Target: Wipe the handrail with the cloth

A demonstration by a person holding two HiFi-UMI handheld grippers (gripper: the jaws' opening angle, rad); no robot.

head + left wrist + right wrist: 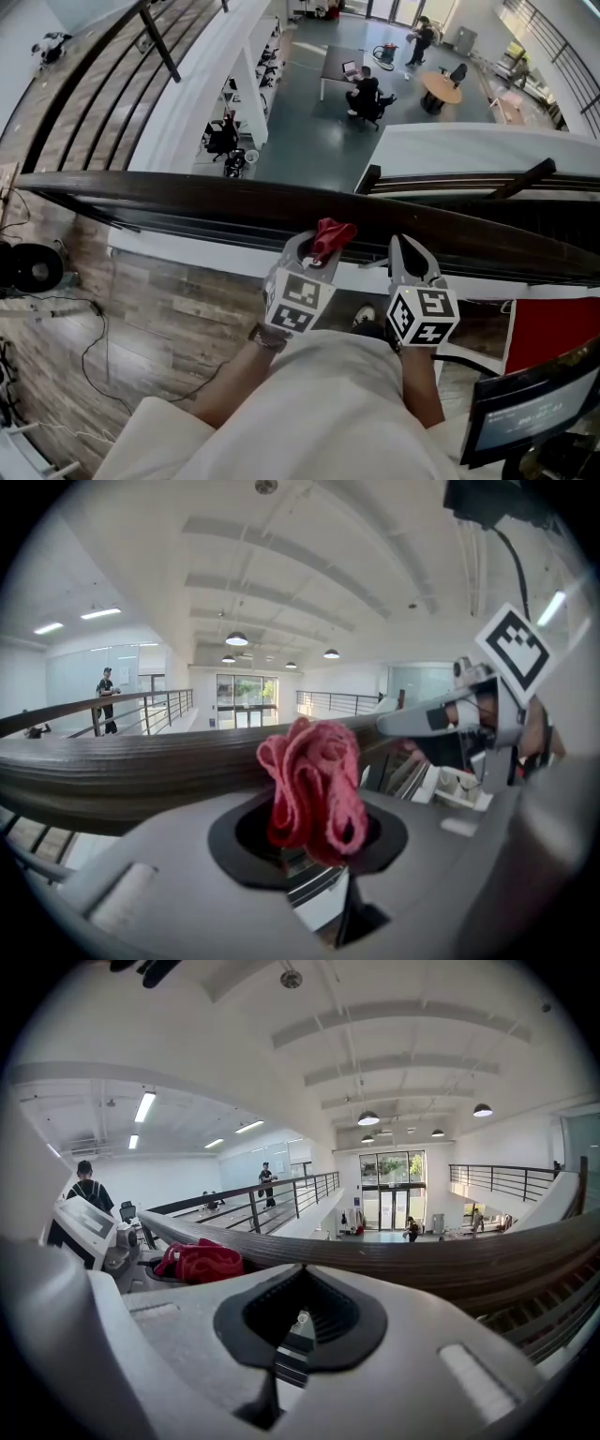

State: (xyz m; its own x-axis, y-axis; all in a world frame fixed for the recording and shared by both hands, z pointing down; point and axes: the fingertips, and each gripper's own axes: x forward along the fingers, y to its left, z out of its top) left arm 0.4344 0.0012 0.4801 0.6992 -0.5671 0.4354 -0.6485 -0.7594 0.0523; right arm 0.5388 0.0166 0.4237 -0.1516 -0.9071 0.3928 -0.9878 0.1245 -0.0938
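The left hand-held gripper point(314, 251) is clamped on a bunched red cloth point(332, 233), which sits at the near edge of the dark wooden handrail point(169, 199). Just beside it, the right hand-held gripper point(412, 253) has its jaws together, holding nothing. Far below, a person point(364, 92) sits on the lower floor.

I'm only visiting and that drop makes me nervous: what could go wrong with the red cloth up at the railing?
1. The left gripper pinches the red cloth right at the handrail. If the cloth slips out, it could fall toward the seated person on the lower floor.
2. The cloth is bunched up, so probably little of it meets the rail and the wipe may miss spots.
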